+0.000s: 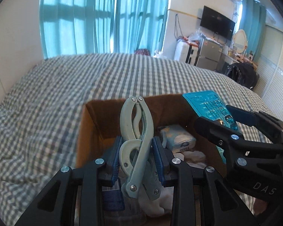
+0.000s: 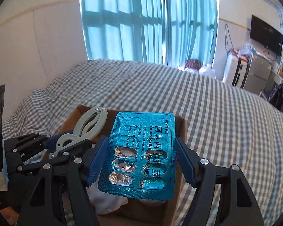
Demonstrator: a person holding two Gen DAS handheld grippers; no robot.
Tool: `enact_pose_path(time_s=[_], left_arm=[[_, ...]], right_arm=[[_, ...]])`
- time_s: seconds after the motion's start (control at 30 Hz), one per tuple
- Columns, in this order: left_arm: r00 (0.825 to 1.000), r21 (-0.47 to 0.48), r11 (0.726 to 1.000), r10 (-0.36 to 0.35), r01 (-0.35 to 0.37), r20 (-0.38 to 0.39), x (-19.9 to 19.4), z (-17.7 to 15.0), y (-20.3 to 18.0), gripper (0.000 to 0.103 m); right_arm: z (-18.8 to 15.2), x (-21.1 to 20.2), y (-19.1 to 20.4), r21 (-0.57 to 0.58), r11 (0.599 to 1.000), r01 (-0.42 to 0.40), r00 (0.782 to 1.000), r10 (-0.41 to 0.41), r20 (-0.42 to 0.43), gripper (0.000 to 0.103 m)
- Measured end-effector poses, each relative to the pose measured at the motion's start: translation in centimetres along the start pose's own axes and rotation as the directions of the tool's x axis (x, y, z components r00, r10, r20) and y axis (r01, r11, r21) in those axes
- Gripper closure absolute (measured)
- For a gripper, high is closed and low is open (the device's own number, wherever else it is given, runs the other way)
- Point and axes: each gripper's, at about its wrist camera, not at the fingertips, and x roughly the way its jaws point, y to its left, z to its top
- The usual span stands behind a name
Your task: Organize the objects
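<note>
**Both grippers loaded above the box**

In my left wrist view, the left gripper (image 1: pixel 136 158) is clamped on a pale grey-green plier-like tool (image 1: pixel 135 145), its blue pads (image 1: pixel 116 162) pressing the handles from both sides. The tool stands roughly upright, pivot end at the top, over the open cardboard box (image 1: pixel 96 128).

In my right wrist view, the right gripper (image 2: pixel 140 162) is closed on a teal blister pack (image 2: pixel 141 150), the fingers bearing against its two long edges. The foil side faces the camera; several pockets nearest me are torn open, and I can read "Amoxicillin" on it. The pack hangs over the right part of the box.

Inside the box, beneath the tool, I see a light blue tissue packet (image 1: pixel 177 137) and some white cloth (image 1: pixel 196 156). The box sits on a bed with a grey-and-white checked cover (image 1: pixel 56 94).

Farther off hang teal curtains (image 1: pixel 103 17) over a window, and at the far right a wall-mounted television (image 1: pixel 217 23) above a small silver fridge (image 1: pixel 209 53).
</note>
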Motion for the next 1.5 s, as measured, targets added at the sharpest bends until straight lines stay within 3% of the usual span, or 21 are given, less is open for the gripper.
enact_pose_path(time_s=[0.3,0.37,0.43,0.73,0.83,1.03,1.17,1.3,1.5], left_arm=[[1.000,0.003,1.000,0.004,-0.004,-0.012,0.9,-0.6,-0.7,0.068],[1.000,-0.003,1.000,0.011,-0.011,-0.023,0.7,-0.7,-0.6,0.062],[1.000,-0.012,1.000,0.020,-0.020,-0.019,0.0,-0.7,-0.6,0.043],[0.992,-0.008,0.996,0.090,-0.089,0.088,-7.0,0.6,-1.3,0.019],[0.980,-0.015,0.993,0.120,-0.119,0.161,-10.3,1.2,-1.7,0.007],[0.944,-0.004,0.987,0.155,-0.161,0.290,-17.0,1.5,-2.9,0.000],[0.915,0.010,0.983,0.166,-0.183,0.369,-21.0,1.2,-3.9,0.000],[0.898,0.018,0.980,0.173,-0.197,0.406,-23.5,0.6,-4.8,0.000],[0.883,-0.008,0.978,0.191,-0.208,0.429,-25.8,-0.9,-5.3,0.000]], right_arm=[[-1.3,1.4,-1.6,0.020,1.000,0.003,1.000,-0.002,-0.024,0.032],[-1.2,1.0,-1.3,0.021,1.000,0.009,1.000,-0.008,-0.016,0.032],[-1.0,0.4,-1.3,0.022,1.000,0.011,1.000,-0.011,-0.010,0.029],[1.1,-6.9,-0.7,0.036,0.999,0.038,0.995,-0.041,0.093,0.015],[1.8,-10.4,-0.1,0.025,0.997,0.070,0.988,-0.073,0.138,0.013],[2.4,-17.7,0.8,0.021,0.994,0.107,0.964,-0.109,0.241,0.007],[1.9,-22.1,1.4,0.019,0.991,0.134,0.946,-0.134,0.295,0.000],[1.1,-25.7,1.5,0.036,0.987,0.154,0.928,-0.157,0.338,0.000],[-0.4,-29.1,1.4,0.031,0.988,0.149,0.923,-0.150,0.354,0.000]])
